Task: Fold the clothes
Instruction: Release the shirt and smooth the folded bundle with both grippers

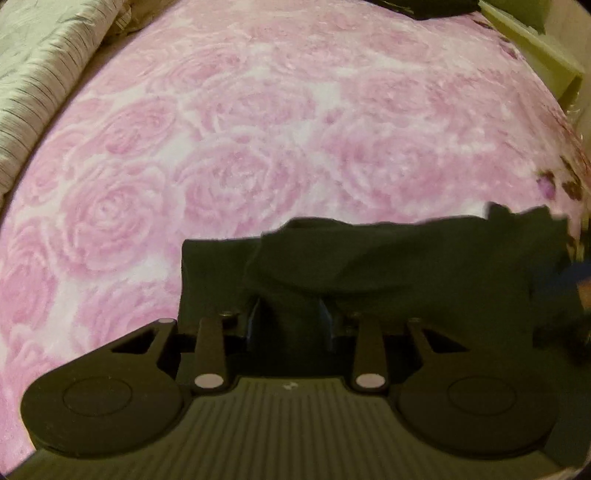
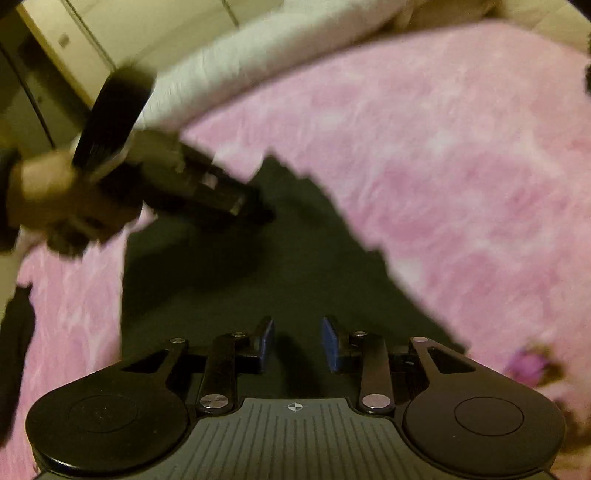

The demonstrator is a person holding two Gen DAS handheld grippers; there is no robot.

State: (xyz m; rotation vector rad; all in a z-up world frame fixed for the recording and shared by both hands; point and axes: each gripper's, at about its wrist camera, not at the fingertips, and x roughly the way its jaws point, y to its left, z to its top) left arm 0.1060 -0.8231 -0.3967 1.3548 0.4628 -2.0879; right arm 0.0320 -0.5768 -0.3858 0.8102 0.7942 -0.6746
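gripping a fold of the dark garment (image 1: 369,266), the left gripper (image 1: 290,317) is lying near its left edge. the right gripper (image 2: 297,343) is hovering with fingers apart over the cloth, pink blanket (image 1: 240,129) spreading wide beyond.

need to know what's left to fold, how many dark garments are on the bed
2: one dark garment pinched by the left gripper, another dark item at the blanket's far edge, mostly cropped; others may be hidden.
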